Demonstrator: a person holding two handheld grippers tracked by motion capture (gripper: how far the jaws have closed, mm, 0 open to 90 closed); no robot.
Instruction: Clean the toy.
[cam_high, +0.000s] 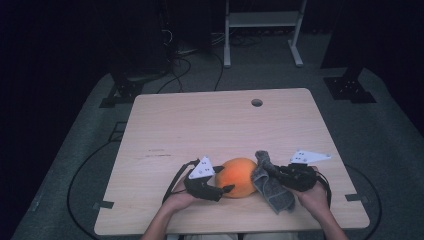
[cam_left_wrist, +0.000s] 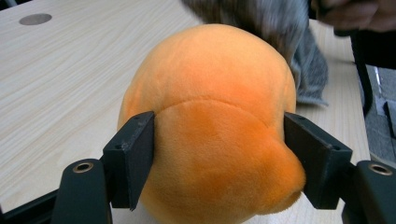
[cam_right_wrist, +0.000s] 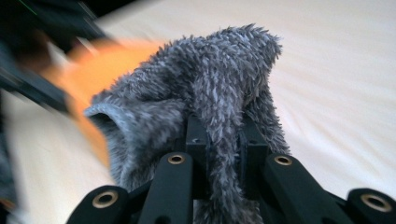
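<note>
An orange plush ball (cam_high: 239, 177) sits on the wooden worktop (cam_high: 200, 125), near the edge closest to the person and between the two hands. The left hand-held gripper (cam_high: 227, 189) reaches it from the left. In the left gripper view its two black jaws stand on either side of the near end of the plush ball (cam_left_wrist: 210, 135), with the pads against the fabric and the plush bulging out between them, so this hand-held gripper is grasping the ball. The right hand-held gripper (cam_high: 276, 171) is clenched on a grey fuzzy cloth (cam_high: 270, 182). In the right gripper view a fold of the cloth (cam_right_wrist: 205, 93) is pinched between the jaws and rises above them. In the high view the cloth touches the right side of the ball and hangs down to the worktop.
</note>
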